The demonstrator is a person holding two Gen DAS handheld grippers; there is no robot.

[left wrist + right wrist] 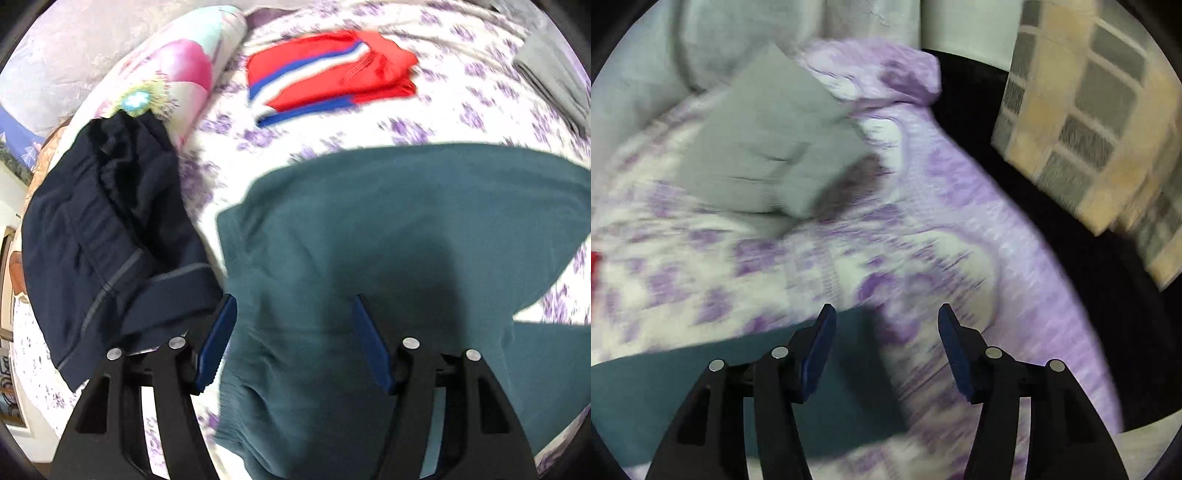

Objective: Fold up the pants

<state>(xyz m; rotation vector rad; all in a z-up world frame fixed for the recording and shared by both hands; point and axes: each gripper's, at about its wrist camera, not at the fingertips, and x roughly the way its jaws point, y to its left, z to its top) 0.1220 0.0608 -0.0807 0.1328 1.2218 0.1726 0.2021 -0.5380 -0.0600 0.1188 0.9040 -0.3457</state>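
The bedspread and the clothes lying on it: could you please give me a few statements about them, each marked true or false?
1. The teal pants lie on the purple-flowered bedspread. True.
2. The folded red garment with blue and white stripes sits between the left gripper jaws. False: it lies farther away on the bed.
3. The right gripper is open and grips nothing. True.
4. The dark navy garment covers the teal pants. False: it lies beside them.
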